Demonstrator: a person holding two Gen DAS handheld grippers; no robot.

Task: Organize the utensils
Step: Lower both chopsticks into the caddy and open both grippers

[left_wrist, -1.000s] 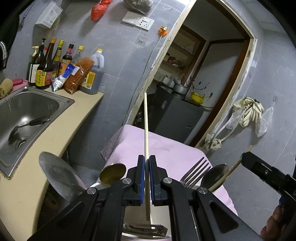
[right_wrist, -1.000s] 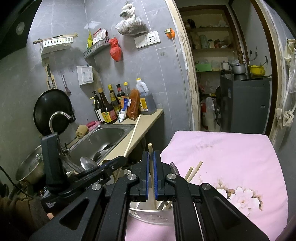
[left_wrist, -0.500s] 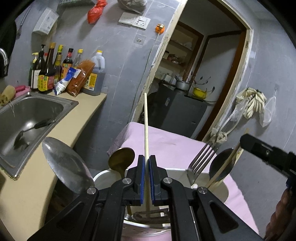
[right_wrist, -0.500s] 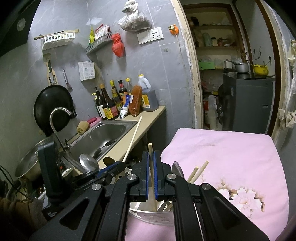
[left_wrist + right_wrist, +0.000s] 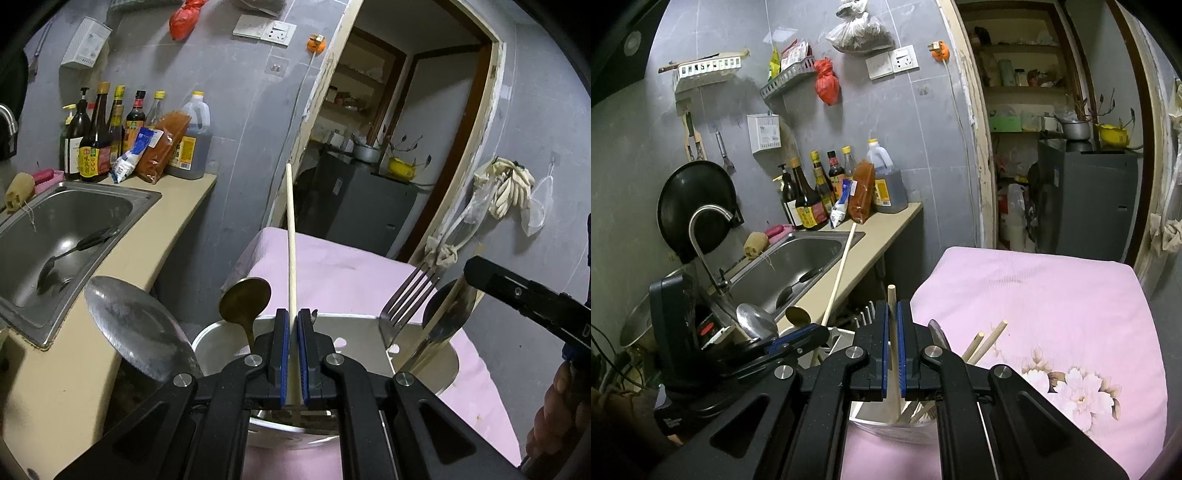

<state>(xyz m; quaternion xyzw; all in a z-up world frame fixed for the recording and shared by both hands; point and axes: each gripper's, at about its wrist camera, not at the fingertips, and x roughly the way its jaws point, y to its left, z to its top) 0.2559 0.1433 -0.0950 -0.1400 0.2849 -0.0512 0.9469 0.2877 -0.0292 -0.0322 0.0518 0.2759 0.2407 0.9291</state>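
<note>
The left gripper (image 5: 291, 354), black with blue pads, was clamped on a long pale wooden chopstick (image 5: 291, 236) that stood almost upright between the pads, its top well above them and its lower end dropping into the white perforated utensil holder (image 5: 369, 325). The right gripper (image 5: 894, 354), same build, pinched a second pale wooden chopstick (image 5: 892, 306), whose short tip poked just above the pads while the rest ran down into the holder.

The utensil holder sat on a pink floral cloth (image 5: 1052, 295) covering a table, just beside the beige countertop (image 5: 122, 280). Standing in the holder, heads up: a large steel ladle-like spoon (image 5: 136, 328) at the left, a brass-coloured spoon (image 5: 245, 299) next to the held chopstick, a steel fork (image 5: 406, 299) with tines up, and a steel spoon (image 5: 443, 321) at the right, partly behind the right gripper's finger. In the right wrist view two more wooden chopsticks (image 5: 986, 339) leaned out of the holder on the right, with a dark blade-like tip (image 5: 938, 332) beside them; what it belonged to could not be told.

A steel sink (image 5: 74, 221) in the countertop held a dark-handled spoon (image 5: 74, 247). Sauce bottles (image 5: 96, 144) and an oil jug stood against the grey tiled wall behind it. A hand (image 5: 554, 424) held the right gripper at the frame edge.
</note>
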